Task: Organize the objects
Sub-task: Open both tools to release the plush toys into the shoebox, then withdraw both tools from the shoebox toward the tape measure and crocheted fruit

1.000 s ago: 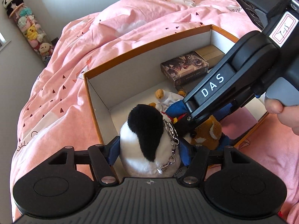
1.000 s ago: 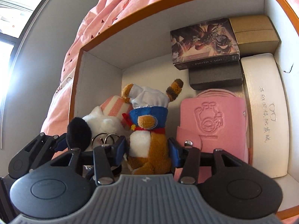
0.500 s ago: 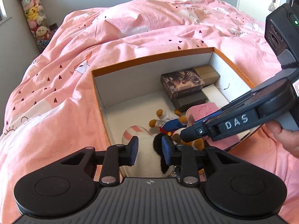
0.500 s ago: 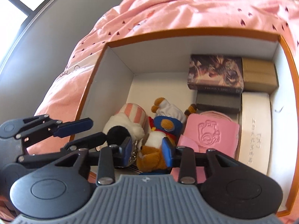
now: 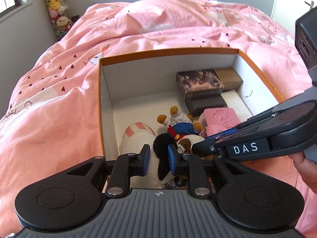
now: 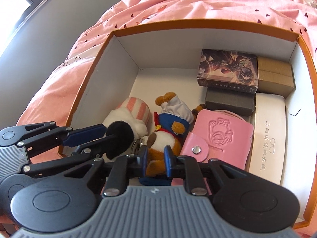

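Observation:
An orange-rimmed white box (image 5: 168, 52) lies on the bed. At its near end lie a white plush with a black ear (image 5: 136, 138) and a brown chef bear plush (image 6: 170, 127). My left gripper (image 5: 158, 157) hovers over the white plush with its jaws closing. The black ear shows in the gap, and white shows beside the left pad. My right gripper (image 6: 156, 157) hangs over the bear, jaws also closing. The bear's brown body shows through the narrow gap and lies farther off than the tips. Neither toy is lifted.
A pink wallet (image 6: 218, 130), a white glasses case (image 6: 269, 134), a photo card box (image 6: 227, 67), a grey box (image 6: 229, 101) and a tan box (image 6: 275, 73) fill the box's right side. Pink duvet (image 5: 59, 109) surrounds it. A hand (image 5: 305, 168) holds the right gripper.
Both grippers have drawn back from the toys and rolled, and their jaws have narrowed a lot. The white plush and the bear, earlier between wide jaws, now lie on the box floor.

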`<state>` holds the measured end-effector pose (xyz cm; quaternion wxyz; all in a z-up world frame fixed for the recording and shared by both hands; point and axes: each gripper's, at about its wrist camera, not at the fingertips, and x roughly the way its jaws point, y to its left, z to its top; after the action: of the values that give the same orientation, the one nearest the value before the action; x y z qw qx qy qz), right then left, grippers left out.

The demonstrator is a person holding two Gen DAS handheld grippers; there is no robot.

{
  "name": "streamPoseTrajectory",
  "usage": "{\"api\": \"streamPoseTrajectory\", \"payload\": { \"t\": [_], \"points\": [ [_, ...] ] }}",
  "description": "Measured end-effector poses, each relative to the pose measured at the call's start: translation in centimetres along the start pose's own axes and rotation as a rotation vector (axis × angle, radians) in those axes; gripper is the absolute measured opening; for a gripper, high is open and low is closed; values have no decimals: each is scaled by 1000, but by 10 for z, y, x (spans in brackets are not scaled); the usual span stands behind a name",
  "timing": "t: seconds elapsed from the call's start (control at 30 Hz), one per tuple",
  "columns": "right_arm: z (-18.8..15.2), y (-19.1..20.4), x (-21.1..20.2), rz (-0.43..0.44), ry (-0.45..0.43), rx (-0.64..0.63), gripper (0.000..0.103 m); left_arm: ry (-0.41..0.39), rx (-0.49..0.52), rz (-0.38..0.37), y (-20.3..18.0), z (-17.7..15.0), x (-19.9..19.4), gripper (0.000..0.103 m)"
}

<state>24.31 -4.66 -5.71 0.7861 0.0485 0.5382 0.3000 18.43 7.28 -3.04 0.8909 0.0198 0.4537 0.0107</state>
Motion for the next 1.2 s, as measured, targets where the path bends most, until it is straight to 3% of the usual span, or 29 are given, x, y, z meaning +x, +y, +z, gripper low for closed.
{"api": "streamPoseTrajectory", "payload": {
  "t": [0.13,0.3,0.37,0.43,0.53,0.63,0.83,1.07,1.2],
  "points": [
    [-5,4,-21,27,-58,-13,25,-59,-32,33,-5,-5,-25,26],
    [-24,21,-61,-28,-192,-121,42,-98,-4,92,-27,-13,-61,26],
    [-34,24,-76,-53,-241,-144,54,-111,11,76,-35,-18,-74,26],
    [-46,26,-88,-83,-281,-158,57,-112,8,58,-40,-24,-84,26],
    [-65,30,-102,-126,-326,-175,71,-100,12,11,-47,-36,-92,26],
    [-90,32,-113,-141,-363,-203,74,-76,17,-52,-51,-51,-95,30],
    [-132,28,-105,-186,-308,-153,77,-13,35,-96,-48,-80,-86,43],
    [-163,14,-87,-219,-194,-79,77,85,44,-78,-48,-111,-71,44],
    [-173,14,-78,-181,-135,-56,77,164,28,-128,-41,-125,-64,48]
  ]
}}
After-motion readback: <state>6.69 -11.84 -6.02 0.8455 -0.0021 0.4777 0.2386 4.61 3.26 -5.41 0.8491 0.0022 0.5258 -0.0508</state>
